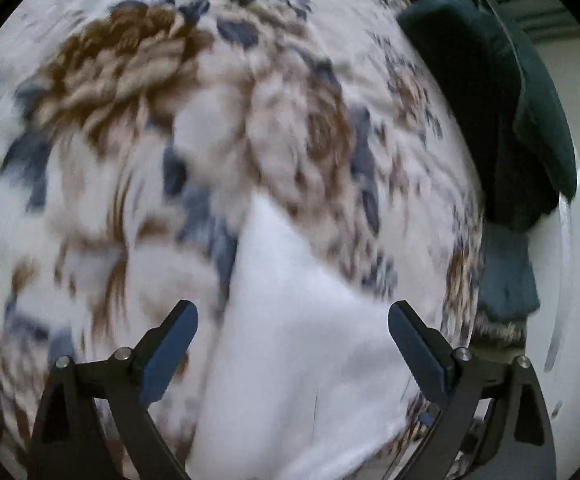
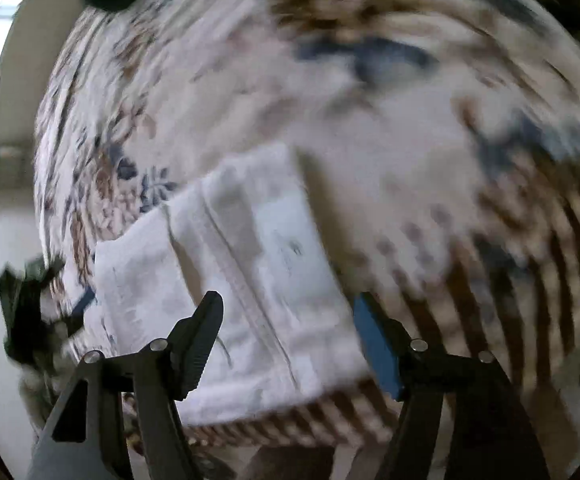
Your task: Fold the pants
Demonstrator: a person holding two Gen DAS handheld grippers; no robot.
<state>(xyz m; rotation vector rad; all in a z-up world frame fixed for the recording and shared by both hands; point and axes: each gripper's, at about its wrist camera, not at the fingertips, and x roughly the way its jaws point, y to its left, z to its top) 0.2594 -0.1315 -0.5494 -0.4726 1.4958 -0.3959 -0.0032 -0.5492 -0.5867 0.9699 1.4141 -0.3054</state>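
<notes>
White pants (image 2: 246, 280) lie spread on a floral bedspread (image 1: 130, 120), flat so they can be folded. Left tool (image 1: 293, 318) and right tool (image 2: 288, 312) both hover wide apart over the cloth, empty, apparently poised to pinch an edge.

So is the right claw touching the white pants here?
Cannot tell. In the right wrist view the open right claw frames the white pants, but motion blur hides any contact or gap.

We see white pants (image 2: 250, 280) of soft matt cloth at six o'clock; beneath, a floral bedspread (image 1: 130, 120) of plush, fuzzy fabric; at two o'clock, a dark teal pillow (image 1: 489, 100), matt cloth.
</notes>
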